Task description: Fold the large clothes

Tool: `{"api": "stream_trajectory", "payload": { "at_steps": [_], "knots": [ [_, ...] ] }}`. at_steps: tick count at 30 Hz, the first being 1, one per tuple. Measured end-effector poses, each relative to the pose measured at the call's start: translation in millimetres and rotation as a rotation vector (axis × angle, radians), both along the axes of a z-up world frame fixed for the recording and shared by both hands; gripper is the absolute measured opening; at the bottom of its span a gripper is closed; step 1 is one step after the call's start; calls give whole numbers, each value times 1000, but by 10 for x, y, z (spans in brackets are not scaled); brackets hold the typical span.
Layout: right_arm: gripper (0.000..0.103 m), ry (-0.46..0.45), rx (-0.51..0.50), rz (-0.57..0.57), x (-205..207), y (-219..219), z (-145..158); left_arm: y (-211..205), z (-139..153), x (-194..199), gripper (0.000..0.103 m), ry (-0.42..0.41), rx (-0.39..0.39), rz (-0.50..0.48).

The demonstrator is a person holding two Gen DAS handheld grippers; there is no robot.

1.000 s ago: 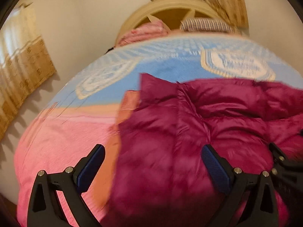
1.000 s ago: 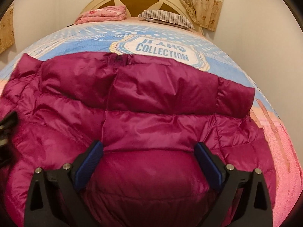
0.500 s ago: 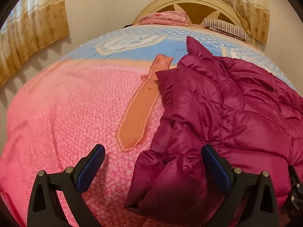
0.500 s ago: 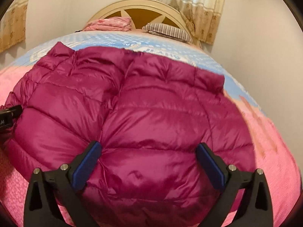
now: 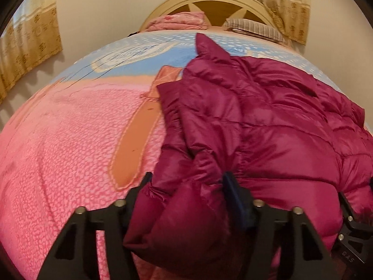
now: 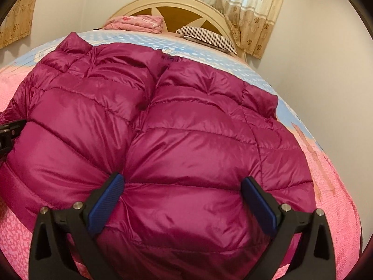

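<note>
The bed (image 5: 58,163) fills both views, its cover pink near the cameras and blue toward the arched headboard (image 6: 186,2). Curtains (image 6: 244,7) hang behind it. On the bed lies the jacket (image 6: 186,140), a magenta quilted puffer spread flat across the cover, its collar end toward the headboard and its near edge under both tools. At the head of the bed sit a folded pink blanket (image 5: 181,21) and, beside it, a striped pillow (image 5: 254,29), apart from the jacket. An orange belt print (image 5: 137,140) on the cover runs just beside the jacket's left edge. The left tool (image 5: 186,184) is at the jacket's near left corner; its jaws have just been closing and now pinch a bunched fold of the puffer, fabric bulging out between the pads. The right tool (image 6: 183,193) sits at the near edge farther right, jaws spread wide, with a puffy panel of the jacket swelling between its blue pads (image 6: 106,200); the fabric touches the left pad, but I cannot tell whether it is truly squeezed. Each tool's black frame shows at the edge of the other's view.
</note>
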State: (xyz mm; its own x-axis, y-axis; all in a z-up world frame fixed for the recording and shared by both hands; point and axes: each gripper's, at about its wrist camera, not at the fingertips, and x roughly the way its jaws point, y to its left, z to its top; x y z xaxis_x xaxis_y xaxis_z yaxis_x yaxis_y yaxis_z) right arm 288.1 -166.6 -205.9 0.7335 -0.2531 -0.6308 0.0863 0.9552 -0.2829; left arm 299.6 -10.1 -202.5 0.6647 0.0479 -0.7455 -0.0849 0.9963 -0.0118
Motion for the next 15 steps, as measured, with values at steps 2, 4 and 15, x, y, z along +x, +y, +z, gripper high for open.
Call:
{"api": "stream_trajectory", "payload": {
  "at_steps": [2, 4, 15],
  "knots": [
    [102, 0, 5, 1, 21, -5, 4, 10, 4, 2, 49, 1, -18, -10],
    [102, -1, 7, 1, 29, -11, 4, 6, 7, -4, 35, 0, -50, -38],
    [102, -2, -24, -7, 15, 37, 5, 62, 227, -203, 11, -69, -77, -50]
  ]
}}
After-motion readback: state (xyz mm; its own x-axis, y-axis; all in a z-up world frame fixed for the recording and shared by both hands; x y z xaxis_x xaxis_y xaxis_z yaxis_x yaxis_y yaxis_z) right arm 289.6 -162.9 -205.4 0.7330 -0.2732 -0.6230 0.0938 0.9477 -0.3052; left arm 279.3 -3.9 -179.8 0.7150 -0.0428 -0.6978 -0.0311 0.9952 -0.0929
